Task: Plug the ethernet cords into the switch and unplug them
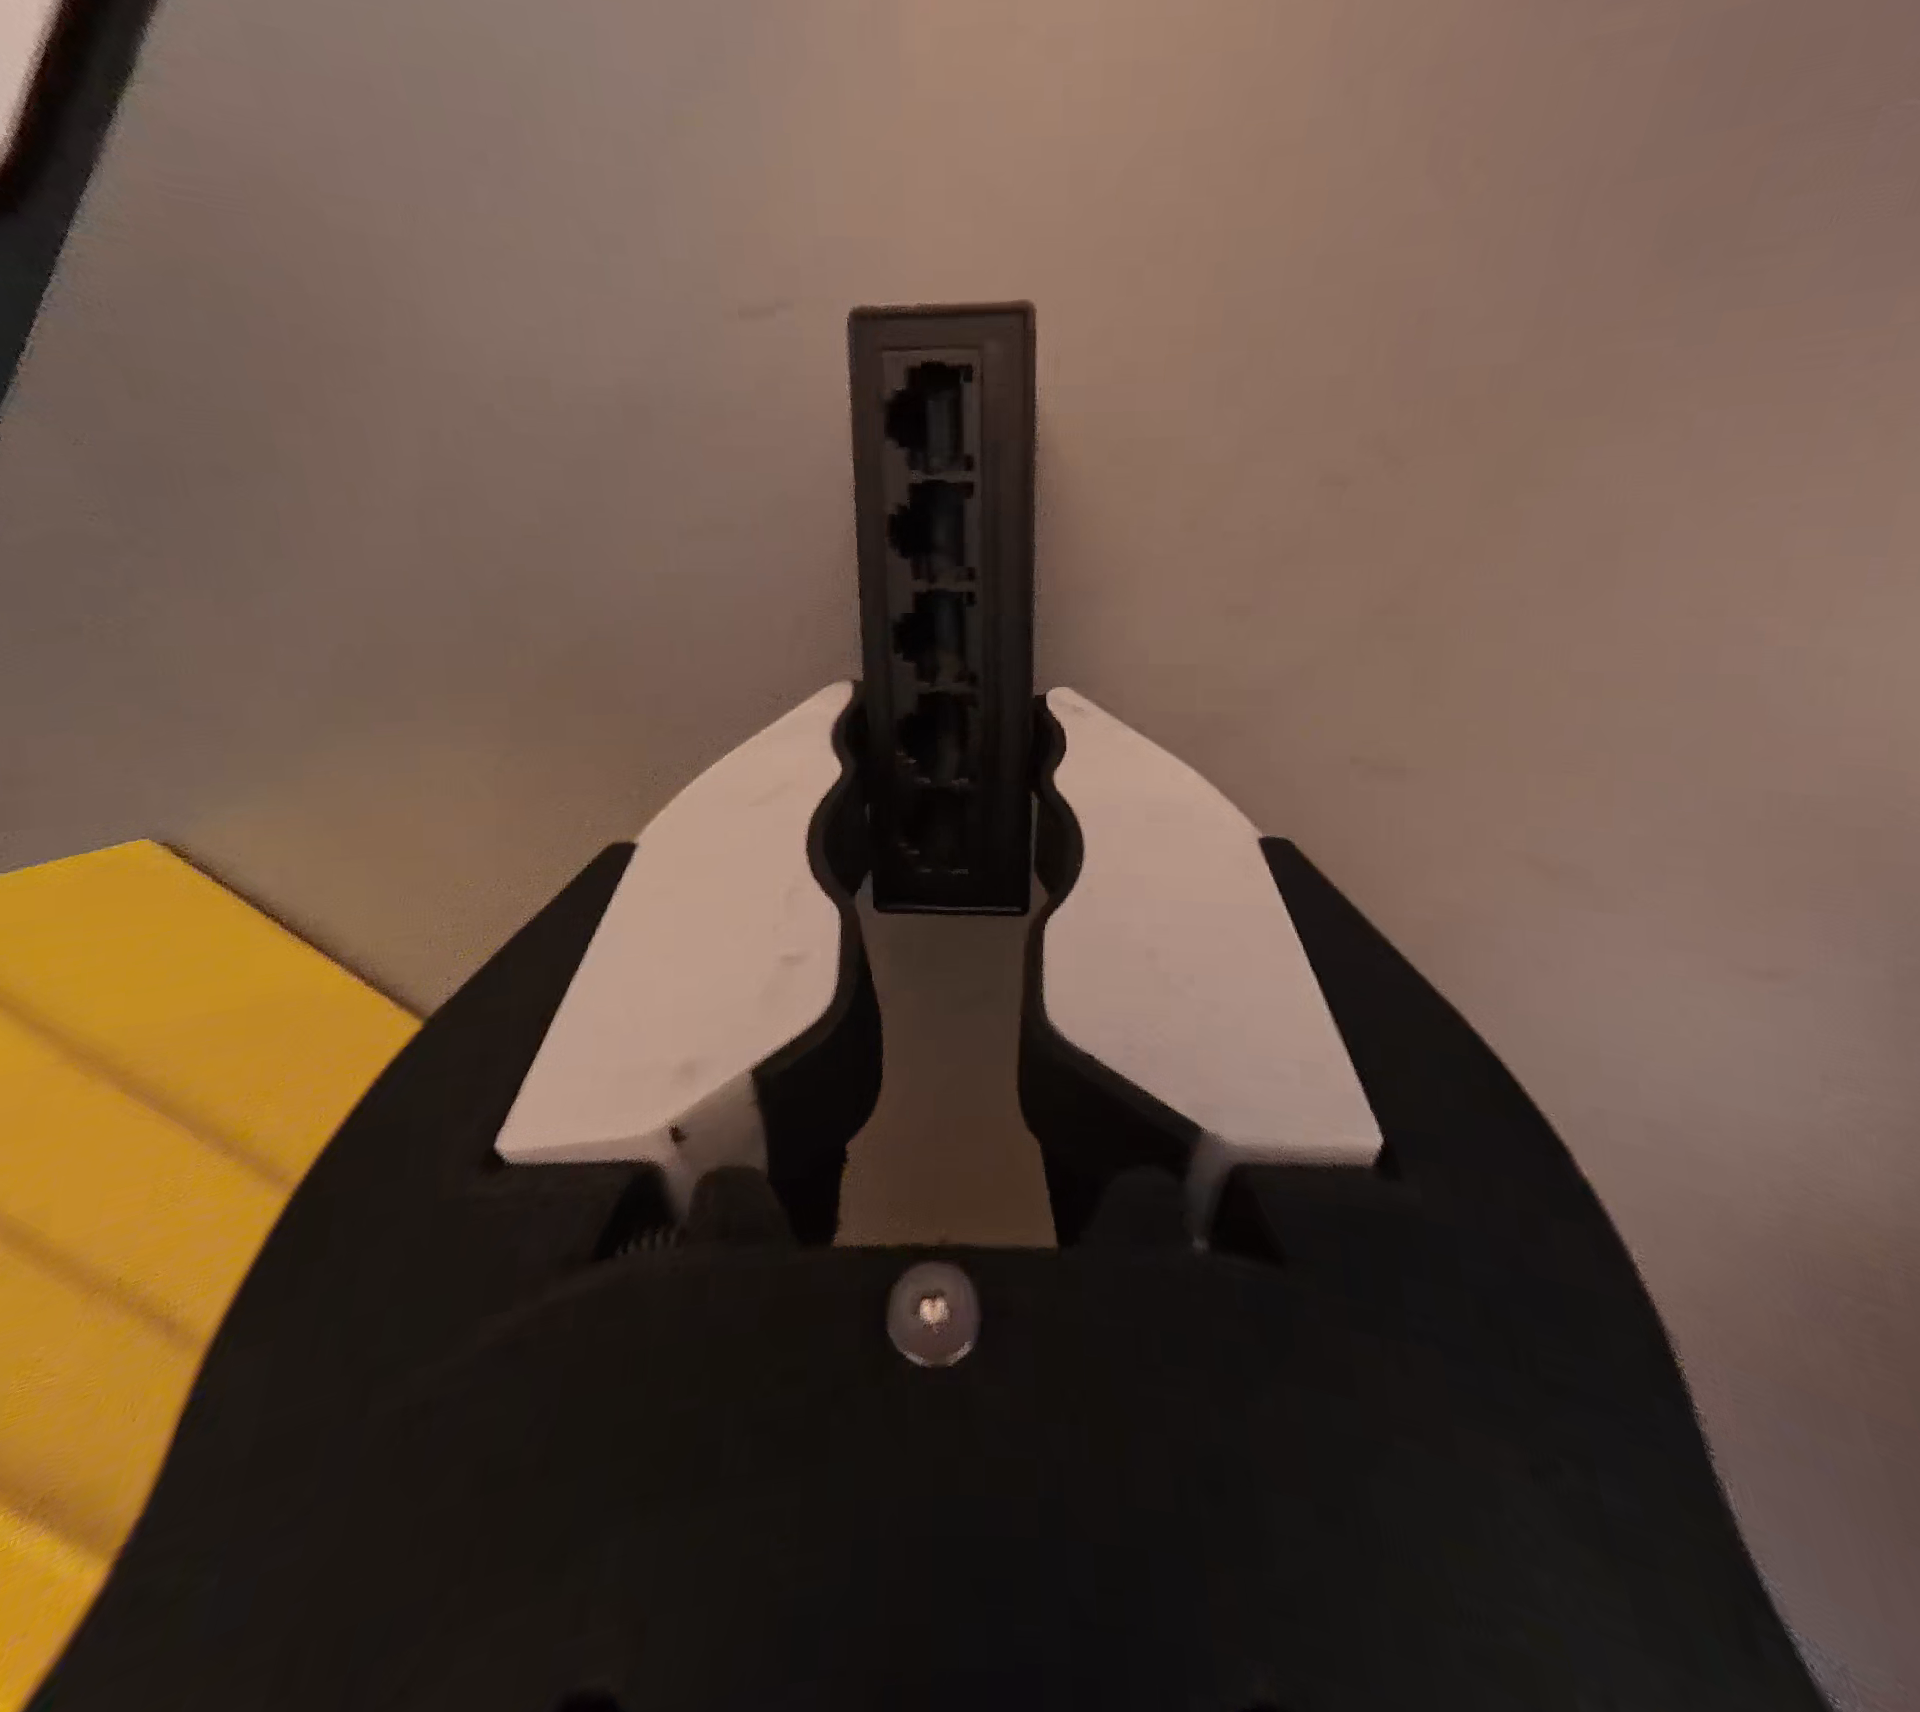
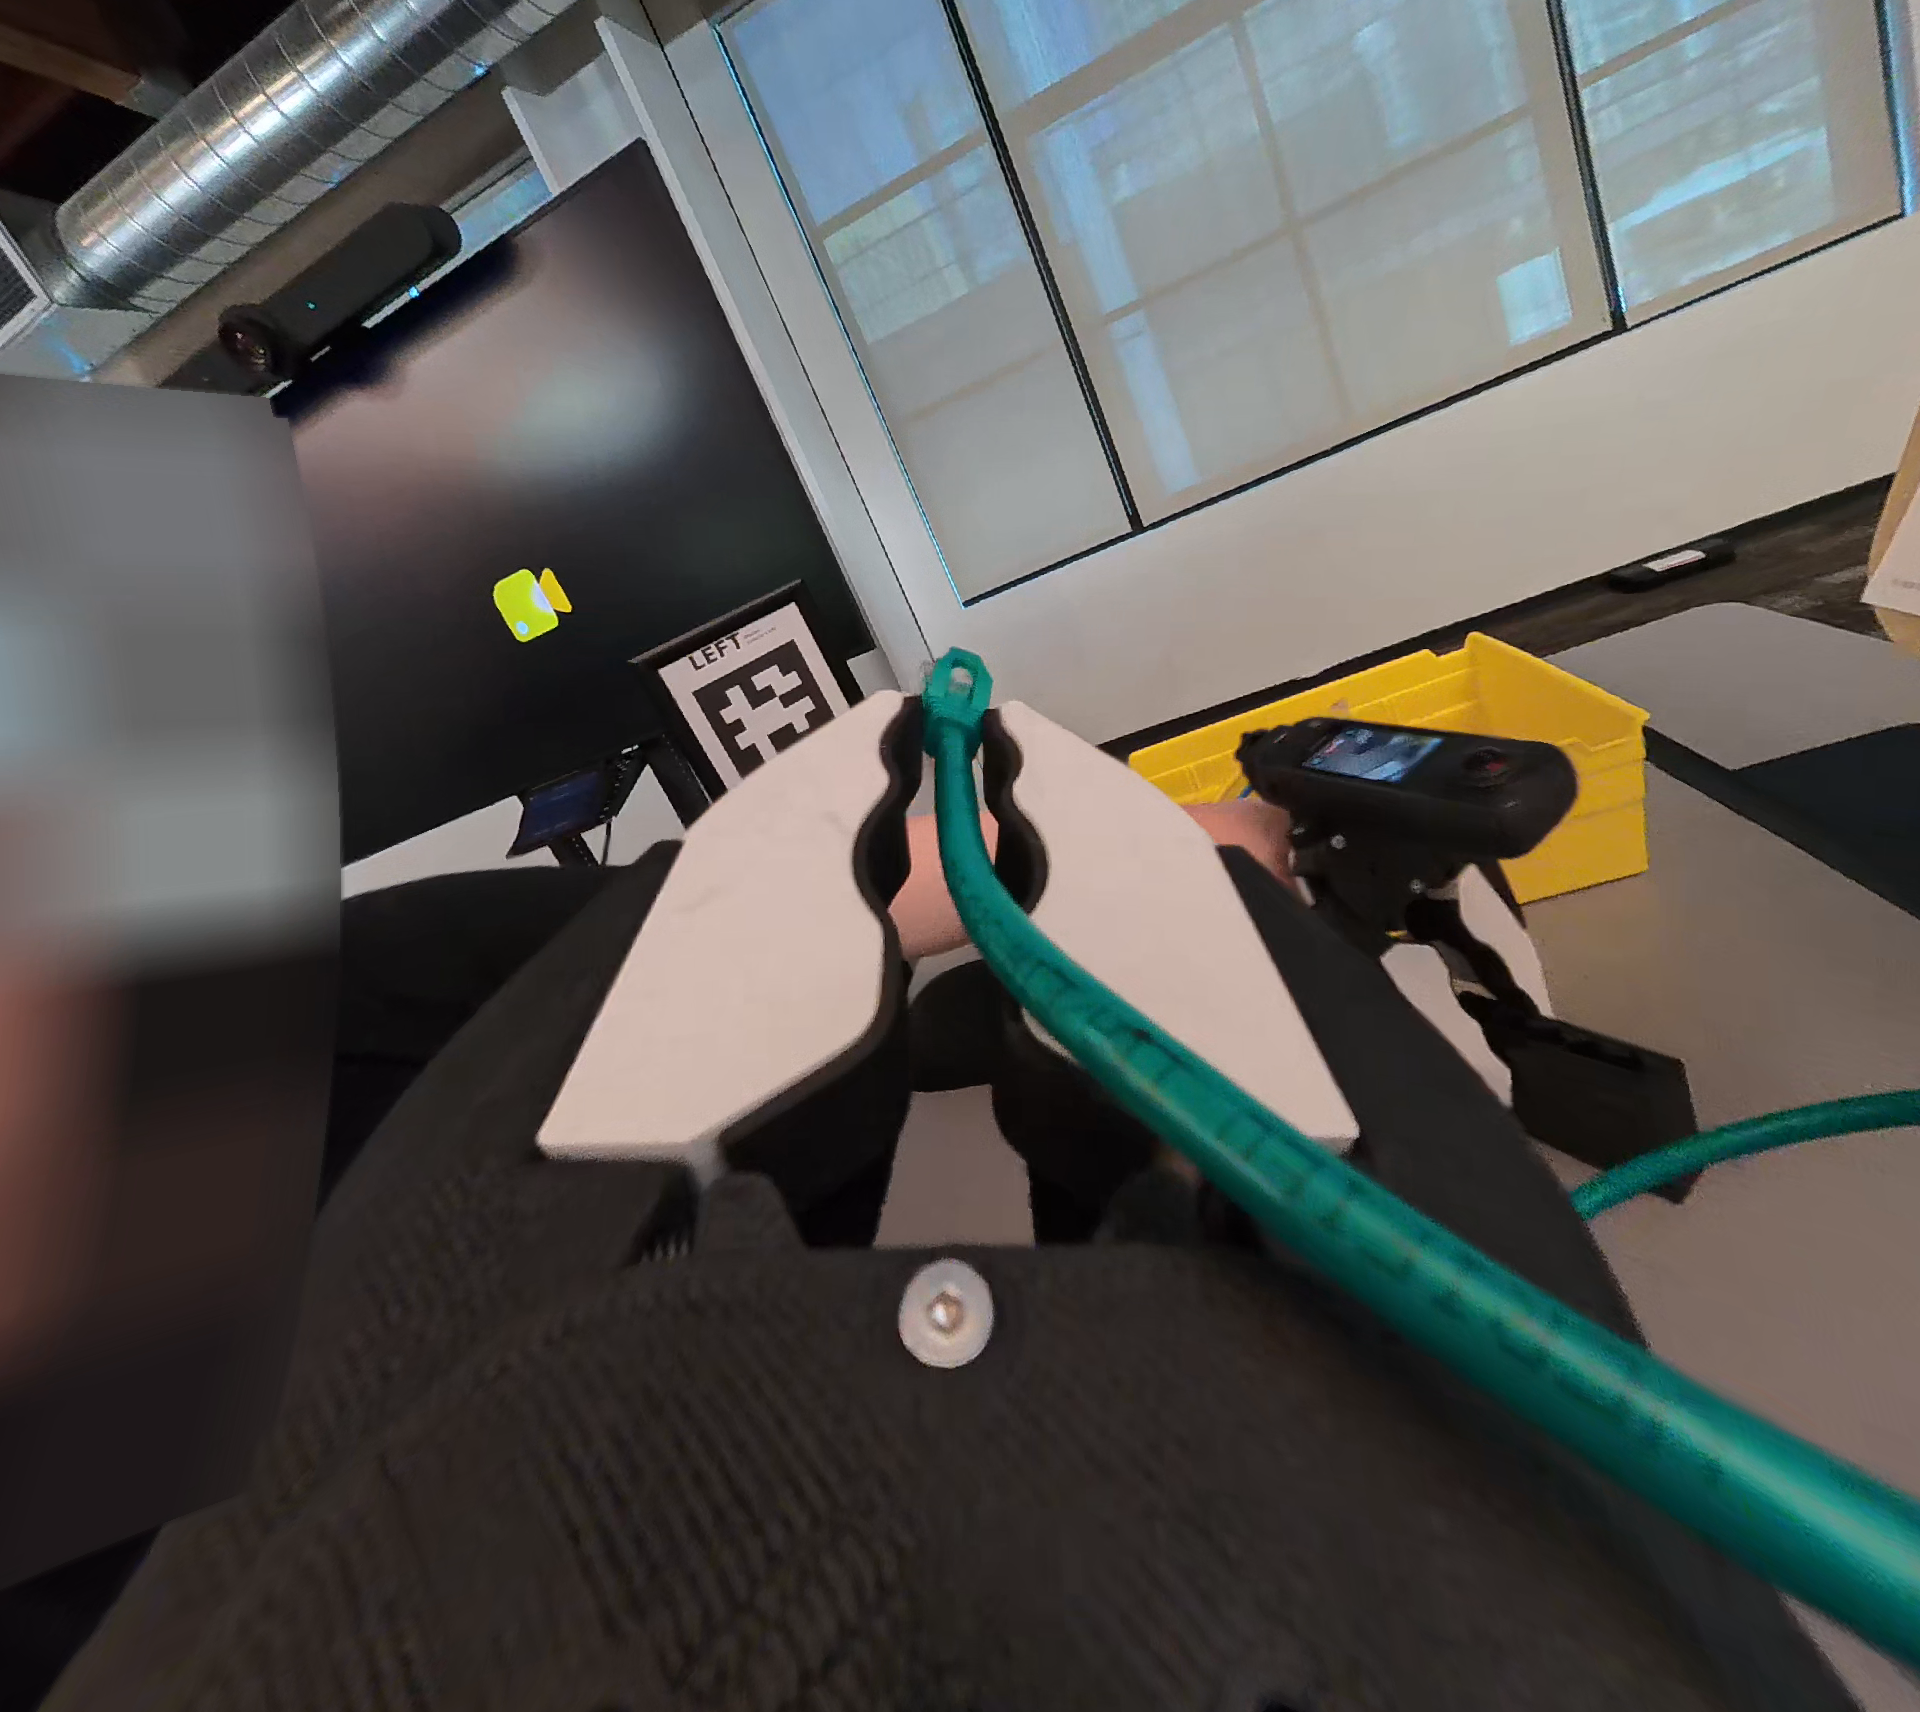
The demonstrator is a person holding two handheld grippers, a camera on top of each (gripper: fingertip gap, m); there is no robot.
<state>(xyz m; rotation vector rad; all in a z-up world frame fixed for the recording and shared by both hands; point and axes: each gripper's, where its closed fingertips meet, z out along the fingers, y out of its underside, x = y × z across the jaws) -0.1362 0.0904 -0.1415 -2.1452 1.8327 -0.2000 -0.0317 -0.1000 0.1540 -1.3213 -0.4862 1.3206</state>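
Two handheld grippers, one holding a switch, one a green cord.

The left gripper's [image 1: 948, 789] jaws pinch the black switch [image 1: 940, 540]; the right gripper's [image 2: 954, 727] jaws pinch the ethernet cord [image 2: 1226, 1112].

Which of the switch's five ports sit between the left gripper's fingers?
The two nearest the camera on the switch, flanked by the left gripper; the other three lie beyond the fingertips.

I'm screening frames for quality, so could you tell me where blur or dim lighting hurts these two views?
Left wrist view: dim and warm, the switch stays sharp, and the lower ports are shadowed. Right wrist view: bright windows, the near green cable is soft, and the wide-angle lens bends the edges.
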